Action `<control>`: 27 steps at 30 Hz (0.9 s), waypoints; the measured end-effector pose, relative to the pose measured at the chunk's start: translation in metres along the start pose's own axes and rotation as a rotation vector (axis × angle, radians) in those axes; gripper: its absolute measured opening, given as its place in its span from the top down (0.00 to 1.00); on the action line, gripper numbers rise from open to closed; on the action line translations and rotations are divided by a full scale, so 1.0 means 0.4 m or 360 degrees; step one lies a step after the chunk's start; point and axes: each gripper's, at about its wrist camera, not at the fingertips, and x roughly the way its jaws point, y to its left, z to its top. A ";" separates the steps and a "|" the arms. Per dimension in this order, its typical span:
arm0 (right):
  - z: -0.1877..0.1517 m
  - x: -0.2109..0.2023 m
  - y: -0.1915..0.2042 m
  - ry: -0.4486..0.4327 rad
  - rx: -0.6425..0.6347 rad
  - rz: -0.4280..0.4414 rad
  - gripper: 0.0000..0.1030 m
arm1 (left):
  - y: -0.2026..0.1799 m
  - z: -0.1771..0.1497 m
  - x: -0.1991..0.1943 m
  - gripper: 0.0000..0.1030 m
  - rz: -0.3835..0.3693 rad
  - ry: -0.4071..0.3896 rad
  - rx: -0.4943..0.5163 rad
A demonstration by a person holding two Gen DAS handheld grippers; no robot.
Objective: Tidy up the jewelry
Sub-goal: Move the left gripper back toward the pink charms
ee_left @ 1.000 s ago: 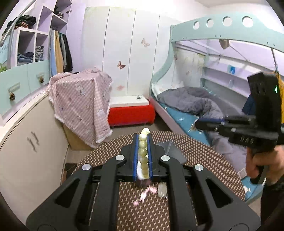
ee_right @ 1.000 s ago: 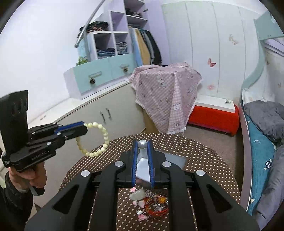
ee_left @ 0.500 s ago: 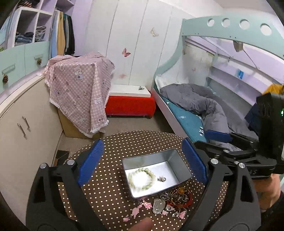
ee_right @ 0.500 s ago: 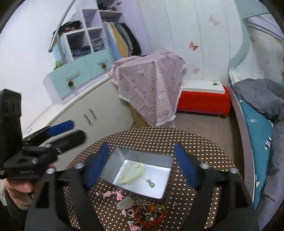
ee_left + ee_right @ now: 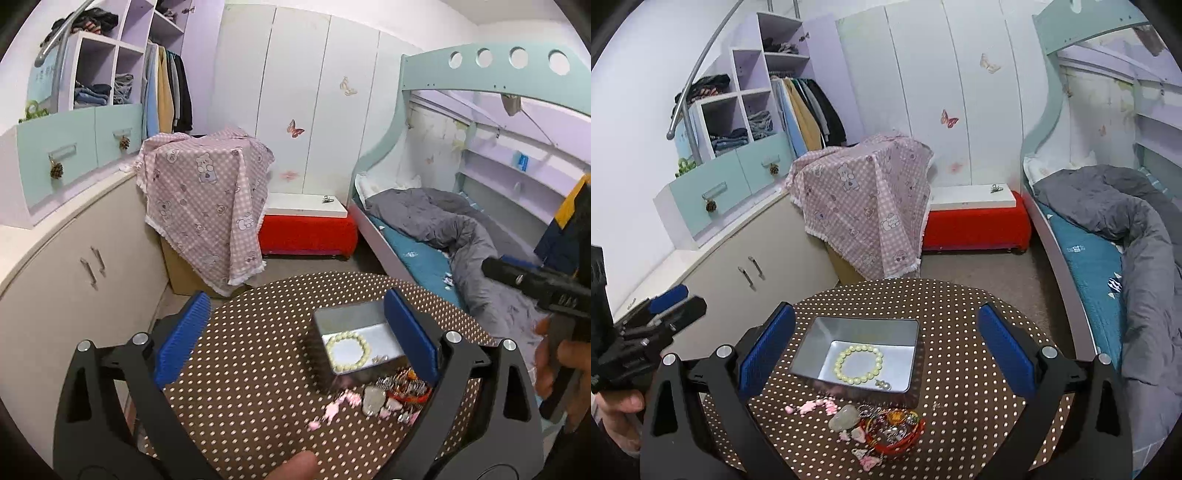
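Jaws of the left gripper [image 5: 295, 339] stand wide and are opening further in the left wrist view, with nothing pressed by the blue pads [image 5: 183, 338]; a second ago they were clamped on the bead bracelet [image 5: 347, 351], which now lies flat inside the metal tin [image 5: 347, 317] at right of centre in the frame. A small charm [image 5: 378, 358] sits just beside the beads on the tin floor. Below the tin, at lower right, the loose jewelry pile [image 5: 391, 393] waits on the dotted table [image 5: 258, 369], partly hidden behind the right pad. Right-hand tool shows at the far right edge, too cropped here to read. Right wrist view: right gripper [image 5: 886, 343] also has its jaws apart and opening, empty, where a second ago they were shut on a small silver piece; that piece now looks to be the charm [image 5: 883, 384] in the tin's lower right corner, though too small to be sure. Bracelet [image 5: 859, 362] sits mid-tin [image 5: 857, 325]; pile [image 5: 882, 428] is just below the tin; left gripper [image 5: 670, 308] is at left edge. Judgement: two items are dropped in, both tools are free, and most of the pile is not yet sorted.
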 end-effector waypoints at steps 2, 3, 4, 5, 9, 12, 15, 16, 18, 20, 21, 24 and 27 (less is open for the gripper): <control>-0.008 -0.016 0.007 -0.0009 -0.0008 -0.0002 0.07 | -0.004 -0.014 -0.020 0.10 0.0027 -0.0009 0.0033; -0.011 -0.023 0.012 -0.0013 -0.0013 0.0004 0.07 | -0.003 -0.022 -0.026 0.10 0.0043 -0.0013 0.0047; -0.013 -0.028 0.015 -0.0014 -0.0019 0.0009 0.07 | -0.006 -0.030 -0.035 0.10 0.0066 -0.0015 0.0063; -0.017 -0.036 0.019 -0.0016 -0.0030 0.0016 0.07 | -0.008 -0.037 -0.041 0.10 0.0078 -0.0014 0.0068; -0.038 -0.064 0.032 -0.0035 -0.0056 0.0032 0.07 | -0.010 -0.074 -0.057 0.10 0.0105 -0.0004 0.0060; -0.061 -0.073 0.035 -0.0017 -0.0075 0.0054 0.07 | -0.013 -0.104 -0.057 0.10 0.0120 0.0028 0.0064; -0.096 -0.069 0.026 0.0022 -0.0084 0.0039 0.07 | -0.023 -0.133 -0.044 0.10 0.0118 0.0071 0.0085; -0.107 -0.067 0.020 0.0037 -0.0074 0.0045 0.07 | -0.026 -0.143 -0.042 0.10 0.0114 0.0080 0.0098; -0.124 -0.063 0.010 0.0059 -0.0053 0.0034 0.07 | -0.033 -0.161 -0.037 0.10 0.0107 0.0091 0.0122; -0.142 -0.058 0.002 0.0087 -0.0039 0.0033 0.07 | -0.045 -0.181 -0.021 0.10 0.0099 0.0116 0.0157; -0.152 -0.055 0.000 0.0099 -0.0033 0.0030 0.07 | -0.049 -0.188 -0.015 0.10 0.0096 0.0131 0.0167; -0.179 -0.050 -0.005 0.0133 -0.0022 0.0024 0.07 | -0.060 -0.214 0.013 0.10 0.0085 0.0178 0.0204; -0.212 -0.040 -0.014 0.0191 0.0005 0.0016 0.07 | -0.068 -0.240 0.045 0.10 0.0067 0.0229 0.0244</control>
